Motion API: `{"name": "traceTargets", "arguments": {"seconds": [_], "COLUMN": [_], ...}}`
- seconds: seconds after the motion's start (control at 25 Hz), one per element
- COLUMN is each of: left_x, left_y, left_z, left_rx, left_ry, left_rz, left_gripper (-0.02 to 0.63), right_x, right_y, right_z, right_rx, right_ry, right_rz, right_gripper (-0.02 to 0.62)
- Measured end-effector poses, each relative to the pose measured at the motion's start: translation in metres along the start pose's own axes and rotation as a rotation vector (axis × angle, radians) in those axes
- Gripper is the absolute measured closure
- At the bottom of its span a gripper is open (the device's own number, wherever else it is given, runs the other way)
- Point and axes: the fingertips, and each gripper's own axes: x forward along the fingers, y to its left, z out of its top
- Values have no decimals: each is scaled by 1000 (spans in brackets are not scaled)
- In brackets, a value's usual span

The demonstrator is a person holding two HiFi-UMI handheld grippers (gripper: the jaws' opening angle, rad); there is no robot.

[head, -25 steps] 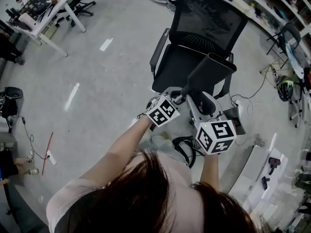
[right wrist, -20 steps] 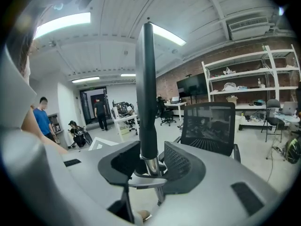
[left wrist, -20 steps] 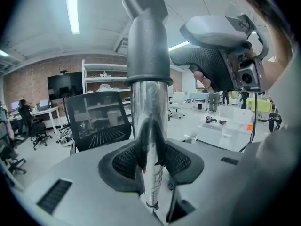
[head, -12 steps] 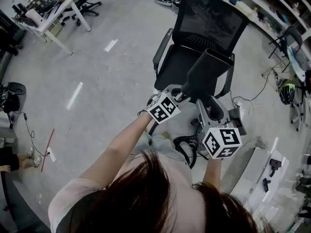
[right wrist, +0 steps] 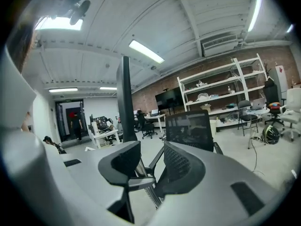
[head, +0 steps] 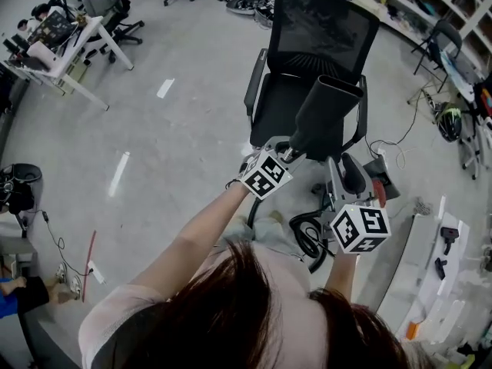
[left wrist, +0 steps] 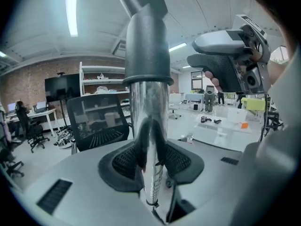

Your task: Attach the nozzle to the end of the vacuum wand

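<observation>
The print in view was black-and-white square markers, without letters, on the two marker cubes, one on the left gripper (left wrist: 151, 159) and one on the right gripper (right wrist: 149, 168). There were two grippers, one shiny metal wand (left wrist: 149, 107), one dark nozzle (head: 324, 115) and one black mesh office chair (head: 323, 29) close in front of the person; further chairs and desks stood well apart across the room. The left gripper was clenched on the wand, its two dark pads pressed against the tube from either side, and the wand rose straight up out of the jaws. The nozzle was just above that grip, its collar over the wand's upper end and its wide mouth tilted away toward the chair. The right gripper was released, its jaws standing wide apart and pressing on nothing; in its own view the nozzle and wand showed as a dark upright line beyond its left jaw. In the head view this gripper was to the right of the wand and nearer the person, apart from it.
</observation>
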Motion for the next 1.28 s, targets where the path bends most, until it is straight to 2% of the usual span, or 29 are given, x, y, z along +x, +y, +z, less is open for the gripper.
{"name": "traceTargets", "arguments": {"seconds": [0.44, 0.72, 1.04, 1.28], "left_x": [-40, -52, -46, -30], "left_y": [16, 21, 11, 8], "left_z": [-16, -20, -18, -12], "left_rx": [-7, -9, -21, -39], "left_ry": [-26, -21, -22, -16], "left_rz": [-34, -59, -34, 15], "left_gripper": [459, 459, 459, 459], "right_x": [-18, -37, -49, -57], "right_y": [69, 97, 94, 71], "right_z": [-7, -3, -3, 4], "right_rx": [15, 21, 6, -37], "right_ry": [-77, -130, -119, -85], "right_rz": [-167, -237, -204, -147], "right_gripper": [437, 509, 523, 526]}}
